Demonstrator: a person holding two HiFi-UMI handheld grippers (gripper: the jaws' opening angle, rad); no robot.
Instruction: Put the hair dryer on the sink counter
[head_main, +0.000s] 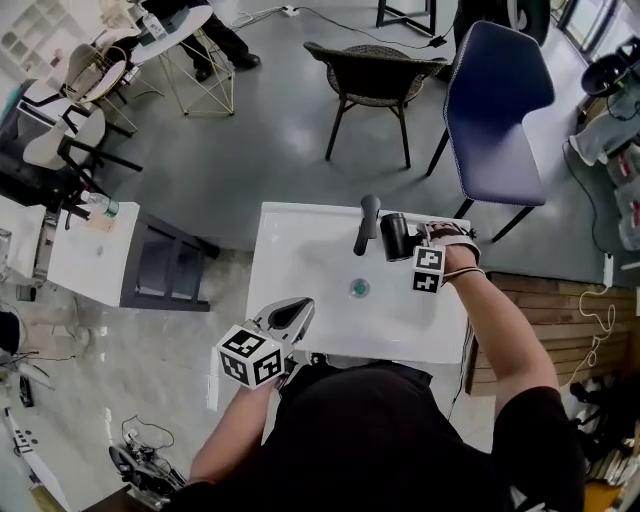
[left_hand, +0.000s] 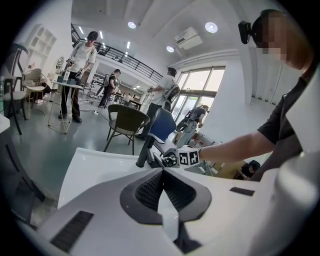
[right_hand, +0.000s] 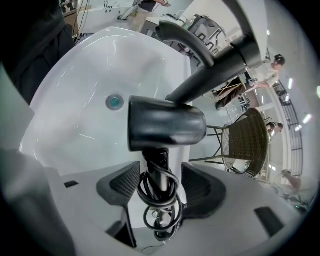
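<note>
Found dryer (head_main: 396, 236) black, cord coiled round the handle (loose loops), lying on the white counter (head_main: 300, 255) at its far right rim, handle pointing outward from the basin.

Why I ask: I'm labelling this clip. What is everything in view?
sink: one, white, before the person
faucet: one, dark grey, sink's back edge
drain: one, teal, basin middle
hair dryer: one, black, right of faucet, cord coiled round handle
blue chair: one, blue, floor beyond sink
wicker chair: one, dark, left of blue chair
bystanders: several, varied clothes, far back of room
left tool: one, white, shut, sink's near left corner
right tool: one, white, open, jaws flanking hair dryer's handle
</note>
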